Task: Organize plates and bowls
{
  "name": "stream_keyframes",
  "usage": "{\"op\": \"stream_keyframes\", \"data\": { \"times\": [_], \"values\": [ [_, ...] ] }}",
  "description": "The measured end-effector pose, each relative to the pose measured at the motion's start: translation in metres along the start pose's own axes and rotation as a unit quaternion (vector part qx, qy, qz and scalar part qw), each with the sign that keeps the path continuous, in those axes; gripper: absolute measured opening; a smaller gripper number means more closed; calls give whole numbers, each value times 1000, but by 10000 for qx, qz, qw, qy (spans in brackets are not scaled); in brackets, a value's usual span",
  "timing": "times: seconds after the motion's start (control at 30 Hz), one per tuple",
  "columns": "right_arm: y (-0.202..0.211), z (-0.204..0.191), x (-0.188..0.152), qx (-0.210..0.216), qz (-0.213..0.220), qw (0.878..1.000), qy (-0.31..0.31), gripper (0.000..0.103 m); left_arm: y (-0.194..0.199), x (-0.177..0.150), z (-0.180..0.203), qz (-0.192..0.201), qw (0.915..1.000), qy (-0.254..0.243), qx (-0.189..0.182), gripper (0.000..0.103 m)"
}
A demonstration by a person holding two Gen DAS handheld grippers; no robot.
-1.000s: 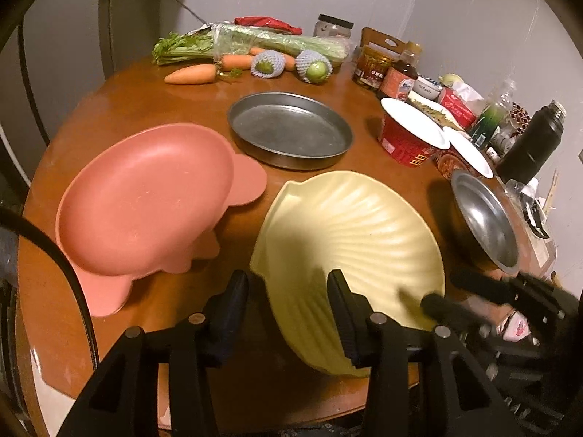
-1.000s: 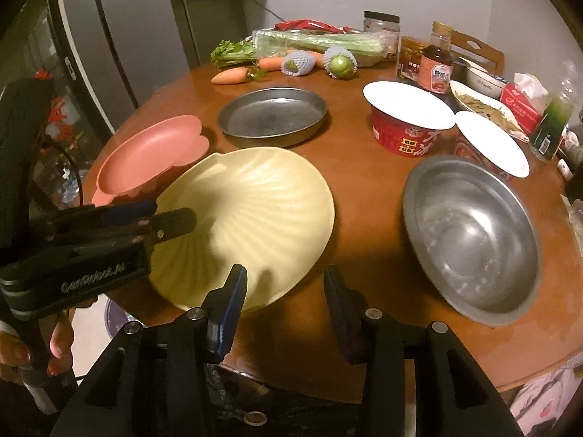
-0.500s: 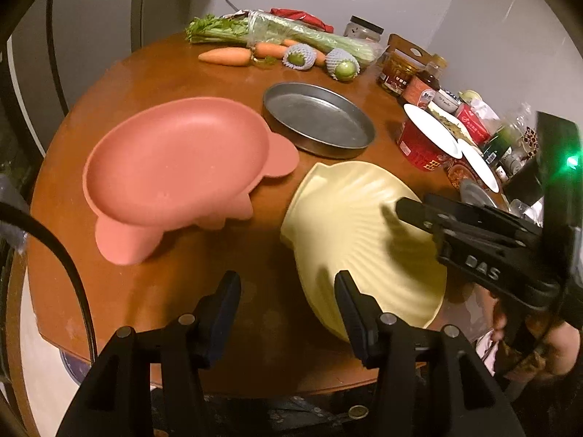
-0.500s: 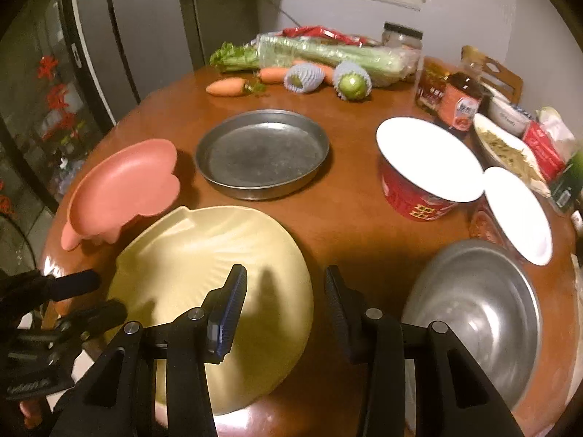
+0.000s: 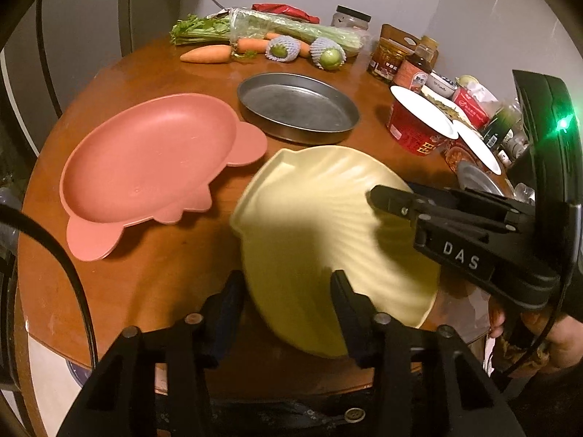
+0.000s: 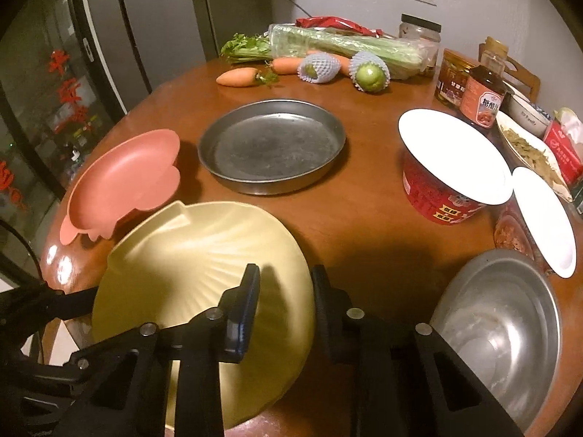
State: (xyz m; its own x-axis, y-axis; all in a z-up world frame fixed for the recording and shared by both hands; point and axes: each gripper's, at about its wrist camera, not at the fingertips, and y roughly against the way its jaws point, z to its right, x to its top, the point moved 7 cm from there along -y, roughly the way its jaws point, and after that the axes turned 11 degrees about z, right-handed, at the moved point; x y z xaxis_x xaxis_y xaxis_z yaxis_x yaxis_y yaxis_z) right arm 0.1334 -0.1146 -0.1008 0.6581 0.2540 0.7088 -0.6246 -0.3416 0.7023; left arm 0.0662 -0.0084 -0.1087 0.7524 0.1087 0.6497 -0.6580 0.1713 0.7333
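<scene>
- Left wrist view: the left gripper [image 5: 288, 293] points down at the near edge of the round wooden table [image 5: 153, 262]; its jaws are closing, and the near rim of the yellow shell plate [image 5: 328, 225] sits between the two fingers, tilted and blurred; I cannot tell whether the pads press on it yet; the right gripper [image 5: 382, 196] reaches in from the right, its tip over the far right part of the same plate; the pink plate [image 5: 149, 156] lies flat just left of the yellow one, apart from both grippers; the metal pan [image 5: 297, 107] stands beyond them; a red noodle cup [image 5: 419, 123] sits at the right.
- Right wrist view: the right gripper [image 6: 286, 287] has its jaws drawn in on the right rim of the yellow shell plate [image 6: 196, 255], one finger over the plate's inside, the other outside the rim; the plate's near edge overhangs the table [image 6: 364, 218]; the left gripper's dark fingers [image 6: 73, 295] show at the plate's left edge; the pink plate [image 6: 124, 178] is beyond it at the left; the metal pan [image 6: 271, 145] is farther back; a steel bowl [image 6: 499, 327] rests at the near right, well apart from the jaws.
</scene>
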Motion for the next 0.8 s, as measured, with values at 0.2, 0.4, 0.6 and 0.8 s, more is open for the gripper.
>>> {"op": "stream_keyframes", "data": {
  "times": [0.2,0.4,0.6,0.8],
  "values": [
    [3,-2,-5,18,-41,10000,-77,25,1,8,-8,118,9998,87,128,36],
    [19,-9,-6,70,68,9999,-143,24,15,19,-13,336,9993,29,173,36],
    [36,-19,4,88,283,9995,-124,24,26,31,-22,488,9985,-22,259,36],
    [40,-36,20,194,438,9988,-57,24,38,43,-37,661,9968,-56,447,36]
  ]
}}
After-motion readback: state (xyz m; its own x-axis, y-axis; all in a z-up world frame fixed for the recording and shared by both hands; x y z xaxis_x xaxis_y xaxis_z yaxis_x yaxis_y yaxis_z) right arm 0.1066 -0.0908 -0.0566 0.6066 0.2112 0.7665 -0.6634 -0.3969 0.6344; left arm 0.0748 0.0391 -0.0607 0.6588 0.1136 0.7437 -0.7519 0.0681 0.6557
